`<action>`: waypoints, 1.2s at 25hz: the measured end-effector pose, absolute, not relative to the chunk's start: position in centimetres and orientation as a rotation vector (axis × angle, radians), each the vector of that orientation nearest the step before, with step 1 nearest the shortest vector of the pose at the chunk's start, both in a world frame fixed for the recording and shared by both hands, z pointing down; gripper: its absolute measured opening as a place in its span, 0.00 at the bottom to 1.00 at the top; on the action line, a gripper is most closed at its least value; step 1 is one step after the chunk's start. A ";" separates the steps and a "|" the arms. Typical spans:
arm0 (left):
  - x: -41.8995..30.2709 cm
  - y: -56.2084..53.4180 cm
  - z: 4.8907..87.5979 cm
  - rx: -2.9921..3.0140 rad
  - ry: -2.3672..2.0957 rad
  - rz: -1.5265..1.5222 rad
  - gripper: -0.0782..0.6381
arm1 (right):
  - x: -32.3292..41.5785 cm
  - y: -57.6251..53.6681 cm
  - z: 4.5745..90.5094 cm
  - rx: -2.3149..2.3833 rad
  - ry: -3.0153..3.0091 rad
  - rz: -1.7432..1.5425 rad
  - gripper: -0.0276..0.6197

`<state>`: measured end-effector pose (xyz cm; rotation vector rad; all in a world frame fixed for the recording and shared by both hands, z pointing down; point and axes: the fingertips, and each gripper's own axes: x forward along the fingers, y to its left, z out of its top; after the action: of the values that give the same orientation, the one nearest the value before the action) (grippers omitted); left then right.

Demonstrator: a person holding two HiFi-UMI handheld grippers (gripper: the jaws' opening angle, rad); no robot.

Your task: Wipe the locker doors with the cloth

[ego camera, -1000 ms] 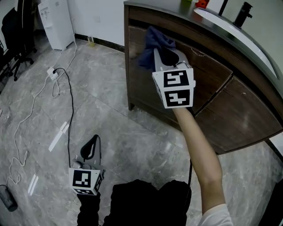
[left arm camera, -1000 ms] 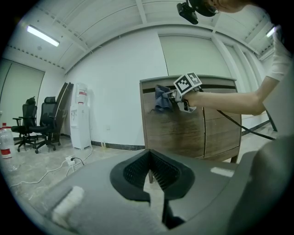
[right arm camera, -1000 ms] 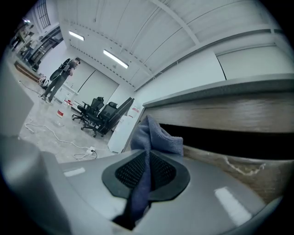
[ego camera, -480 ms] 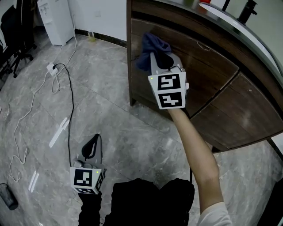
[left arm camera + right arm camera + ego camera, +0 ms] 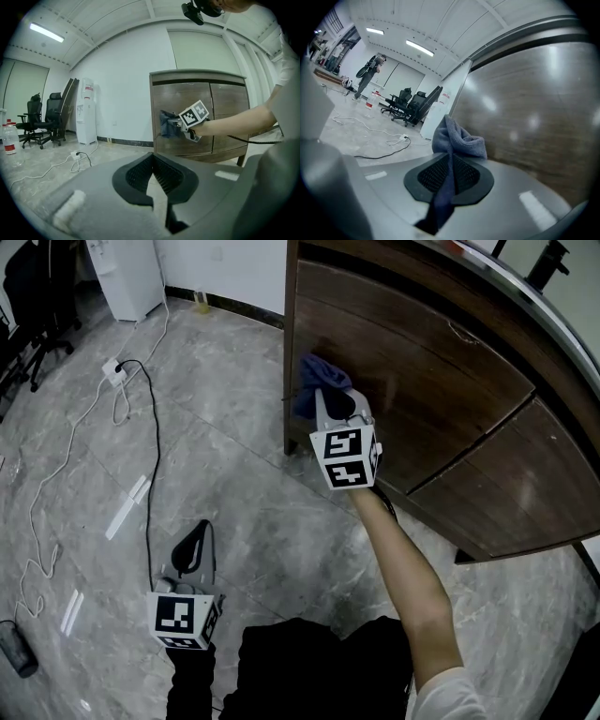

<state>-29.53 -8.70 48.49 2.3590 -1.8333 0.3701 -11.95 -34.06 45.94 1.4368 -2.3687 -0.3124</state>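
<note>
A dark blue cloth (image 5: 319, 382) (image 5: 457, 138) is pinched in my right gripper (image 5: 335, 411) (image 5: 451, 157), which is shut on it and presses it against the lower left part of the brown wooden locker door (image 5: 412, 381) (image 5: 534, 117). In the left gripper view the cloth (image 5: 166, 125) shows against the left door (image 5: 180, 117), beside a second door (image 5: 229, 117). My left gripper (image 5: 190, 554) (image 5: 152, 176) hangs low over the floor, away from the locker, its jaws shut with nothing between them.
The cabinet's left edge (image 5: 291, 343) stands over a grey marble floor (image 5: 216, 474). A black cable and power strip (image 5: 114, 371) lie on the floor at left. A white water dispenser (image 5: 127, 273) and office chairs (image 5: 37, 306) stand at the back left.
My right gripper has slid the cloth downward along the door's left side, from near the top to lower down. The left gripper has stayed put.
</note>
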 end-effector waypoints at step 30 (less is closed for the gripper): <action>-32.8 -9.0 50.0 2.287 -1.849 0.447 0.11 | -15.8 -35.3 67.2 1.179 -2.218 0.021 0.09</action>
<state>-32.80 -8.98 49.96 2.2866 -1.8486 0.4471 -15.77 -35.34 67.20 1.1792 -2.2184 0.0213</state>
